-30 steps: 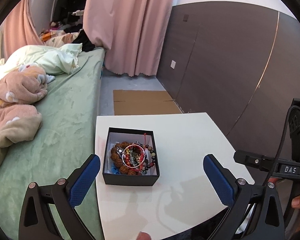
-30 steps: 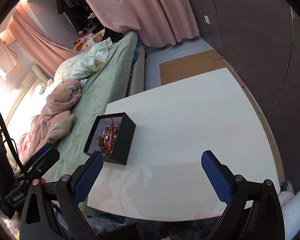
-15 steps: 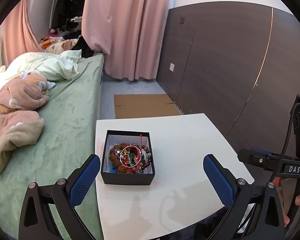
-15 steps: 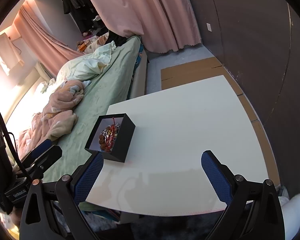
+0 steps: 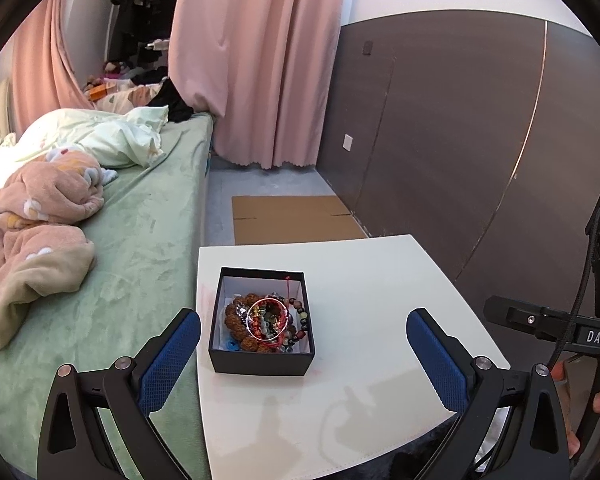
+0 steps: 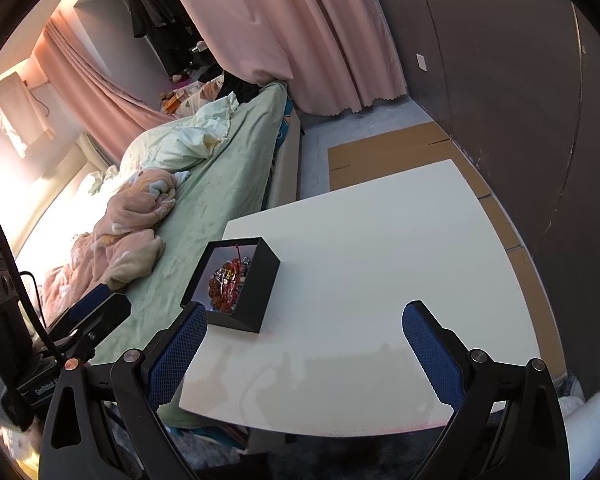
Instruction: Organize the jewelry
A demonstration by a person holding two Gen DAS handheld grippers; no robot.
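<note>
While both grippers are hovering spread wide and empty, the left gripper (image 5: 303,344) and right gripper (image 6: 304,340) are facing a white table (image 5: 380,288). A black box (image 5: 260,360) of beaded bracelets (image 5: 266,322) is sitting near the table's edge beside a green bed (image 5: 140,240), leaving bare tabletop toward the dark wall (image 5: 460,120).

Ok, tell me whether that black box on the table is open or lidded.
Open. The black box has no lid on it; its white interior and the tangled beaded bracelets inside are plainly visible from above. No lid shows anywhere.
</note>
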